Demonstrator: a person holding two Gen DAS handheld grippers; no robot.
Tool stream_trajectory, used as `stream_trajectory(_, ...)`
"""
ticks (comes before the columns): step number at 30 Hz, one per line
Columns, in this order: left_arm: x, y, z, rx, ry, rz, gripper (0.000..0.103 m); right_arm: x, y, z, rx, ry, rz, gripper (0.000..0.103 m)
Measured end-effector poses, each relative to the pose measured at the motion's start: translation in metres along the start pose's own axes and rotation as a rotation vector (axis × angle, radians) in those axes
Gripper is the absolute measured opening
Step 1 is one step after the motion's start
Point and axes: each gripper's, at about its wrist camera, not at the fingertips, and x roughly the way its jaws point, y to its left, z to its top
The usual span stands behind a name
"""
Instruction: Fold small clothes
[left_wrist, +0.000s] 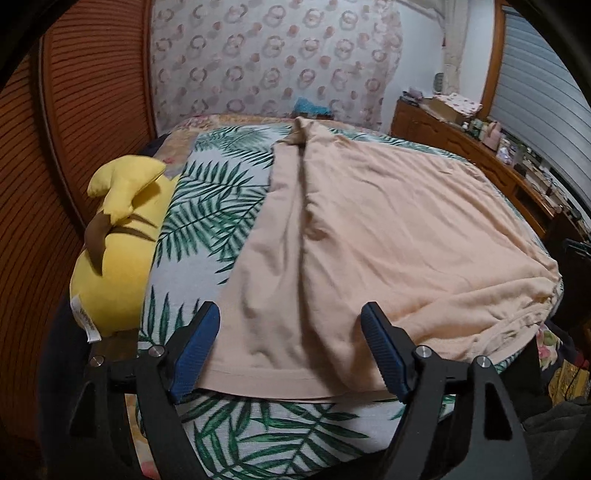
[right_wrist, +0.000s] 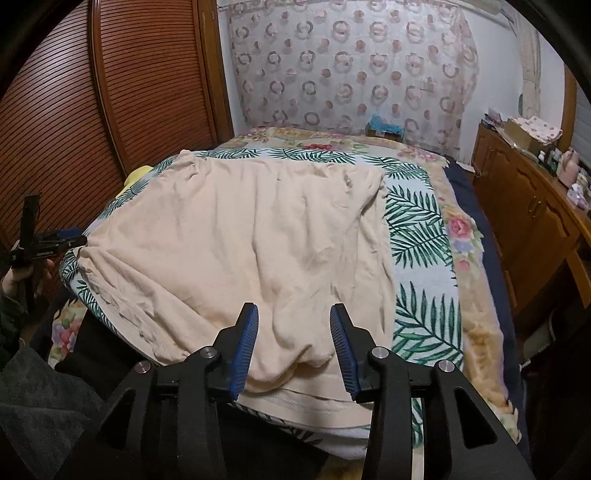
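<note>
Left wrist view: one left tool (left_wrist: 290, 347), jaws spread wide and holding nothing, poised over the near hem of one peach garment (left_wrist: 369, 240), evidently to take hold of that edge for a fold. The garment lies spread across the bed (left_wrist: 207, 206) from 6 o'clock toward 12 o'clock, with one strip along its 9 o'clock side already turned over, so folding appears begun but far from complete. One leaf-print cover shows beneath it. One yellow plush toy (left_wrist: 118, 258) rests at 9 o'clock, just beside the garment's folded strip and apart from it, probably pushed aside to leave room. One wooden dresser (left_wrist: 461, 147) stands at 2 o'clock, cluttered with small items too small to count. Right wrist view: one right tool (right_wrist: 293, 343), jaws moderately open and empty, sits above the bunched near edge of the same garment at 6 o'clock, likely the second grip point so both corners can be lifted together. The garment fills the middle of the frame, rumpled, lying flat on the bed. The left tool appears small at 9 o'clock, next to the garment's corner; its jaw spacing cannot be told from this view. One louvred wardrobe (right_wrist: 110, 110) stands at 10 o'clock; one circle-patterned curtain (right_wrist: 351, 66) hangs at 12 o'clock.
</note>
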Motion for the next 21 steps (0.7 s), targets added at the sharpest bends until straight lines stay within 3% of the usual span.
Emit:
stream_trajectory(13,0.015,0.006,-0.006,-0.03,0.024,0.014,0.079,0.065,0.031,0.009,-0.024,0.048,0.034,0.044)
stream_trajectory(19,0.012,0.006,-0.009,-0.038,0.007,-0.013,0.079,0.092,0.037,0.009,-0.026,0.078,-0.013,0.044)
stream_trajectory(20,0.011,0.006,-0.009,-0.037,0.004,-0.023,0.077,0.095,0.037,0.008,-0.023,0.078,-0.023,0.044)
stream_trajectory(21,0.01,0.005,-0.009,-0.035,0.001,-0.034,0.069,0.096,0.037,0.009,-0.027,0.062,-0.031,0.044)
